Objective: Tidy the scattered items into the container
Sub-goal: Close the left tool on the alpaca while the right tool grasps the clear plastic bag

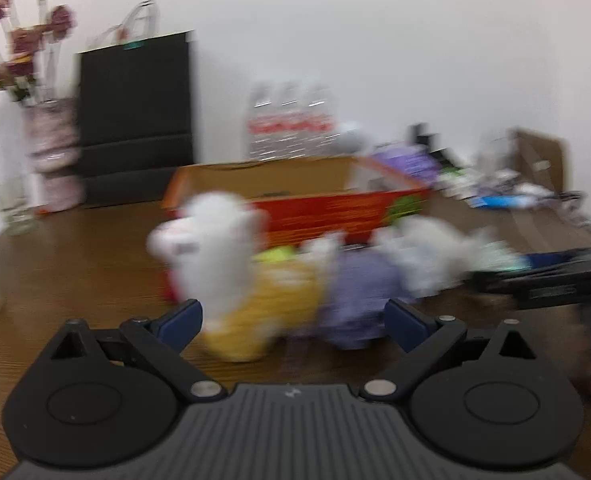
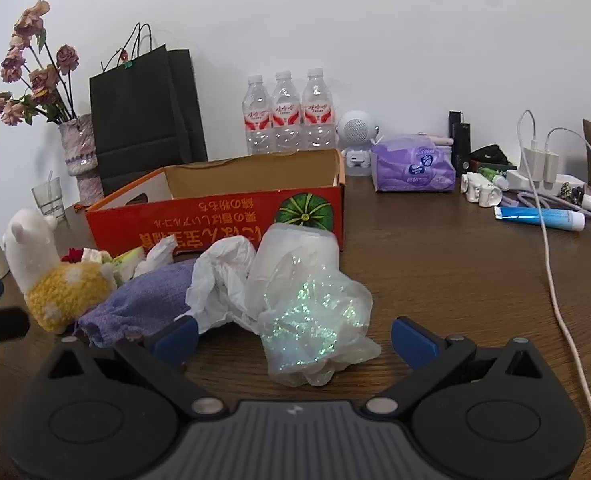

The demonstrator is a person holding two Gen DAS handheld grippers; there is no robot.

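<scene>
A: Sitting open-topped at the back of the pile, the red cardboard box [image 2: 219, 220] is keeping bare brown table [image 2: 435, 280] to its right, up to a white cable [image 2: 555, 292].

B: Both tools?

A: The right gripper [image 2: 293, 340] is hanging with fingers spread around a glittery plastic bag [image 2: 315, 320]; the left gripper [image 1: 293, 322] is gaping too, though its view is blurring.

B: Counts?

A: One alpaca plush [image 2: 55, 280], one purple cloth [image 2: 143, 300], one crumpled white tissue [image 2: 219, 280], three water bottles [image 2: 287, 112].
</scene>
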